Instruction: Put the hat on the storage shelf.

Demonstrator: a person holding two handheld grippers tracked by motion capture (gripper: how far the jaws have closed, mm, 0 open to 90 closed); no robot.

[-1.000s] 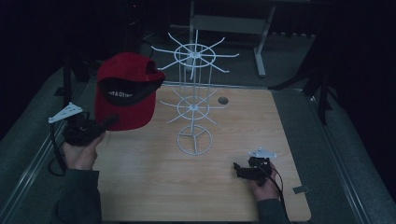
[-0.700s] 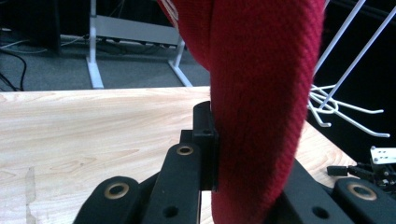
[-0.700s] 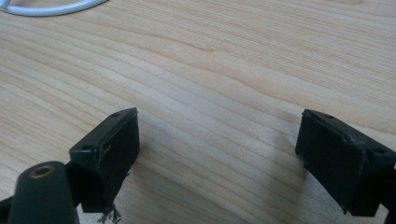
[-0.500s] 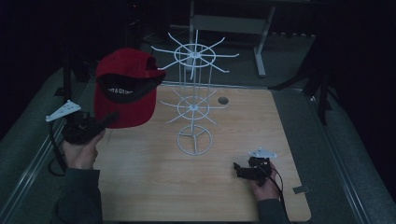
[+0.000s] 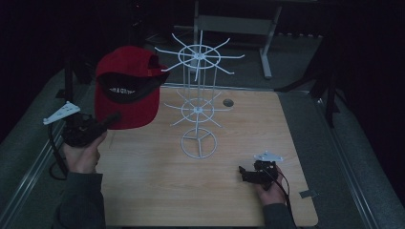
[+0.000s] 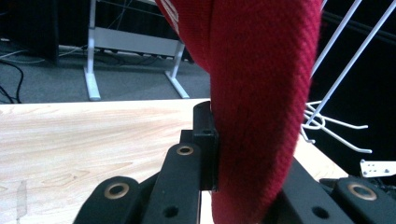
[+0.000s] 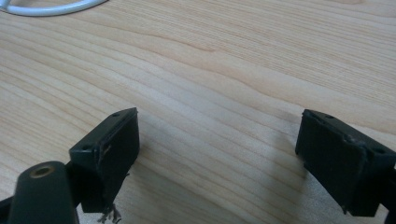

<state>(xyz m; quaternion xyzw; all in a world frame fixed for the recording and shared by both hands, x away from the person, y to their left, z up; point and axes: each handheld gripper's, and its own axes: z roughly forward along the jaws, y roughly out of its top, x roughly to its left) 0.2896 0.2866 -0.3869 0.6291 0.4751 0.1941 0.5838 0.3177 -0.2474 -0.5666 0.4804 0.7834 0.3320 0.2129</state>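
A red cap (image 5: 125, 86) with a black inner band hangs in the air at the left, held up by its brim. My left gripper (image 5: 111, 120) is shut on that brim; in the left gripper view the red fabric (image 6: 261, 93) is pinched between the black jaws. The cap's top reaches the left prongs of a white wire rack (image 5: 198, 102) standing mid-table. My right gripper (image 5: 242, 172) rests low over the wood near the front right, open, with bare table between its pads (image 7: 112, 149).
The rack's round base (image 5: 198, 142) sits on the wooden table (image 5: 143, 191), and its ring edge (image 7: 46, 8) shows in the right gripper view. A small dark hole (image 5: 228, 102) lies behind the rack. A grey metal frame (image 5: 234, 24) stands beyond the table.
The left gripper has carried the cap slightly up and toward the rack's upper prongs. The right gripper has stayed put.
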